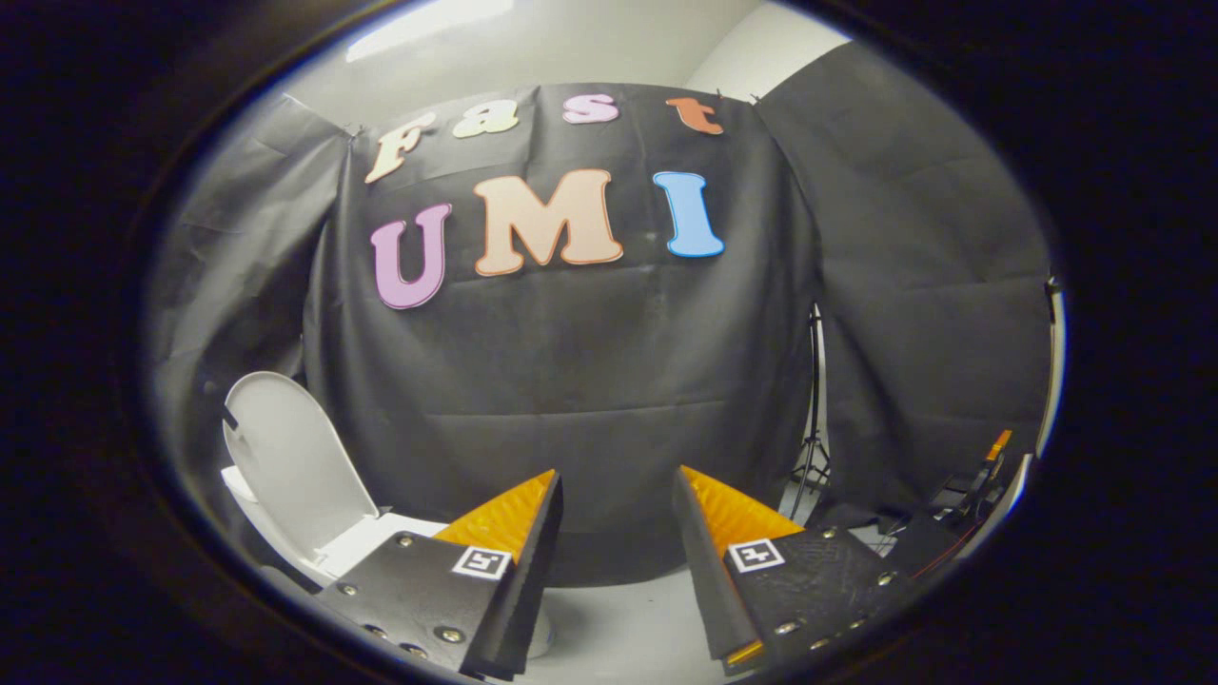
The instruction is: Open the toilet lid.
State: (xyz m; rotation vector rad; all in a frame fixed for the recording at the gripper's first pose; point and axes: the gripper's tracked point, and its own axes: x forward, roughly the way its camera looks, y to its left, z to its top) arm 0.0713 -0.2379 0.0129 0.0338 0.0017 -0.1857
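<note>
The tool [617, 495] is hanging with its fingers spread apart, gripping nothing. The white oval plastic toilet lid [290, 461] is standing raised, off beyond the left finger, well apart, already looking open.

The hand-held gripper [617, 533] has its fingers spread apart with nothing between them. The toilet [381, 542] sits to their left, partly behind the left finger, its toilet lid [290, 461] raised upright against the booth wall [571, 381]. A light stand [815, 409] rises beyond the right finger.
</note>
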